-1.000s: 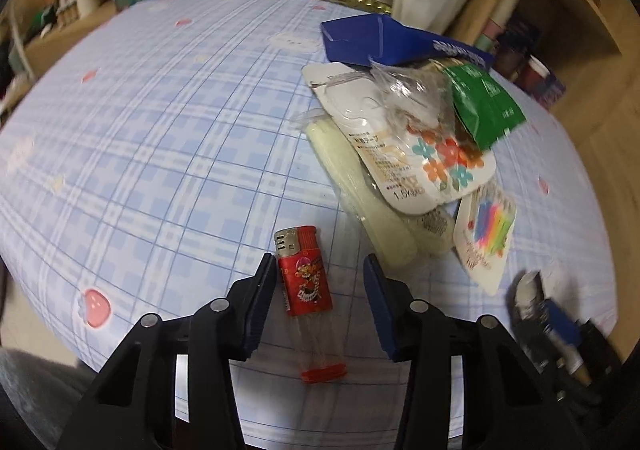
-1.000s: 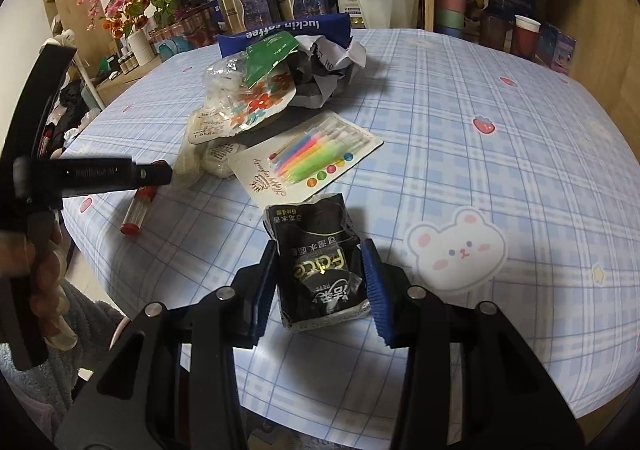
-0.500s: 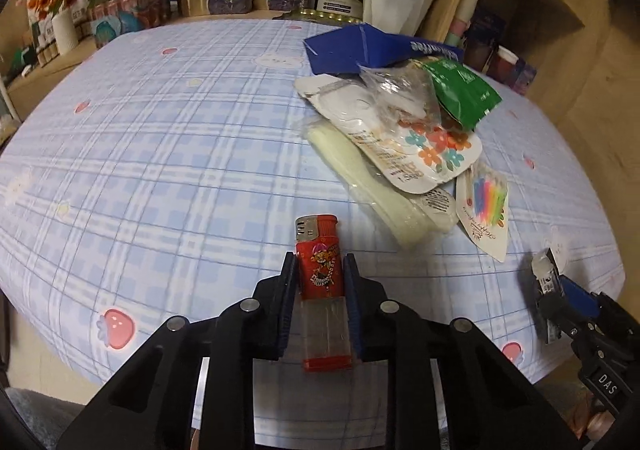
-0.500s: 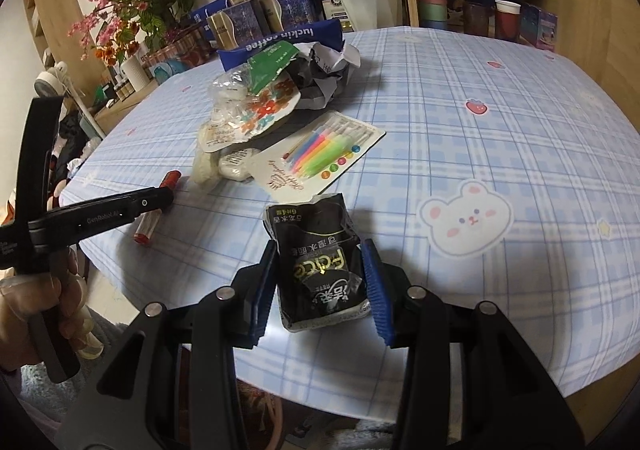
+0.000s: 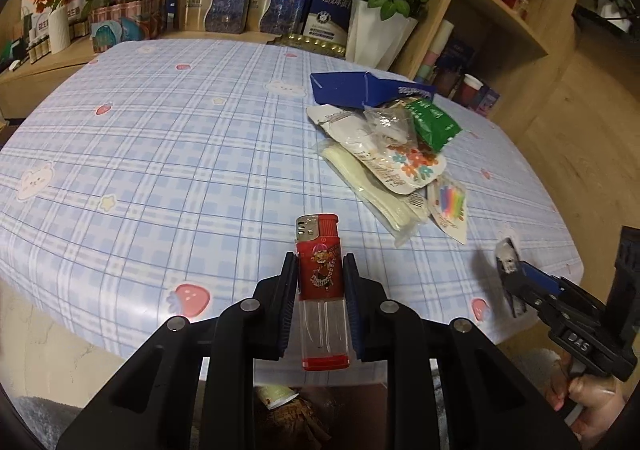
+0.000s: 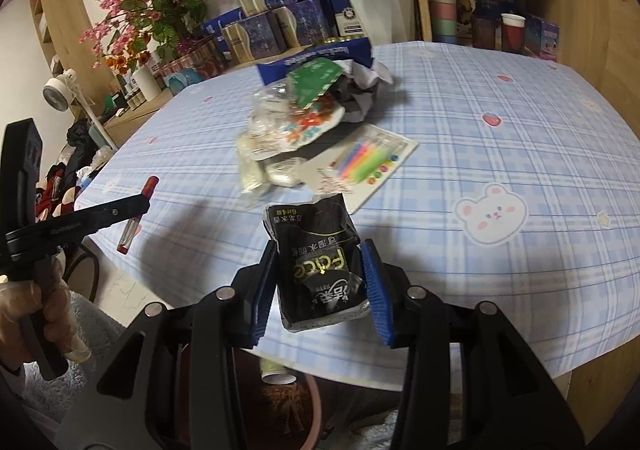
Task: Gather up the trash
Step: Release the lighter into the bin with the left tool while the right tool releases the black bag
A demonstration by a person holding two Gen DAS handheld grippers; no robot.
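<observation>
A red lighter with a clear lower half is clamped in my left gripper, lifted above the front edge of the blue plaid table. My right gripper is shut on a black tissue pack, also held above the table edge. Each gripper shows in the other's view: the left gripper with the lighter at the left, the right gripper at the right. A trash pile of wrappers, a green packet and a candle card lies mid-table.
A blue paper bag lies behind the pile. Boxes, flower vases and a wooden shelf line the far side. Below the table edge, a round bin holds a paper cup. A person's hands grip both handles.
The left gripper closed on the lighter and raised it off the table, pulling back toward the edge. The right gripper lifted slightly with the black pack still in it.
</observation>
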